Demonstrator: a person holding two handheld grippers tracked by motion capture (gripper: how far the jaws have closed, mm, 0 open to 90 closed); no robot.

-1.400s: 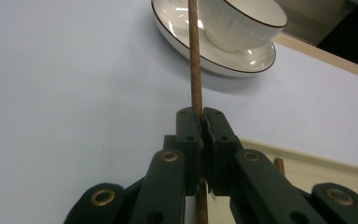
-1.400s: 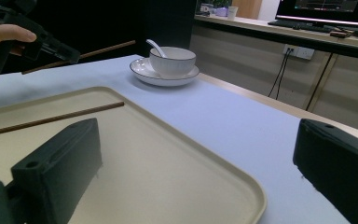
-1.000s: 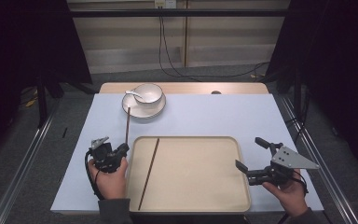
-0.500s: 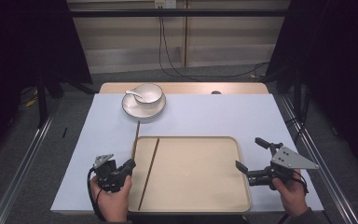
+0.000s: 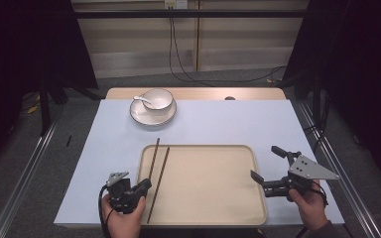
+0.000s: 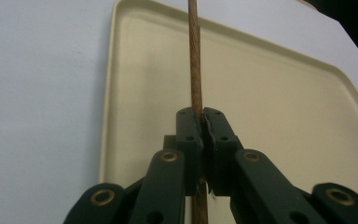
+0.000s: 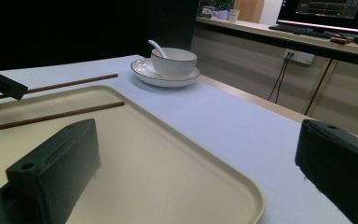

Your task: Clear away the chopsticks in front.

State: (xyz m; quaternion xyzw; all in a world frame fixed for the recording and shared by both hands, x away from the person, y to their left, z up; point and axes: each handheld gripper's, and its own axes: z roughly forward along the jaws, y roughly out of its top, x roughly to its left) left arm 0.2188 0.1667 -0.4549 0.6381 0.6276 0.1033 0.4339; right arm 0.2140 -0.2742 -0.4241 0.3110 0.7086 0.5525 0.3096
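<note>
**Wooden chopstick going onto the tray**

Wood is what the left gripper [image 5: 140, 187] has: its jaws are pinched on a chopstick [image 6: 195, 70] close to its near end, the stick running away over the left part of the beige tray [image 5: 203, 218]. From above, two sticks [image 5: 158, 171] lie nearly side by side there, the left one crossing the tray's far rim onto the pale bench [image 5: 228, 124]; which of the pair is the held one is hard to tell from up here.

To finish well, I'd lower the held end until the stick rests flat inside the rim, parallel to its mate, then part the jaws gently so it doesn't roll.

Further back sits a bowl [image 5: 158, 99] with a spoon on a plate [image 5: 141, 115].

On the right, the right gripper [image 5: 268, 166] hovers by the tray's edge, jaws spread wide and empty; best kept there, clear of the sticks.
</note>
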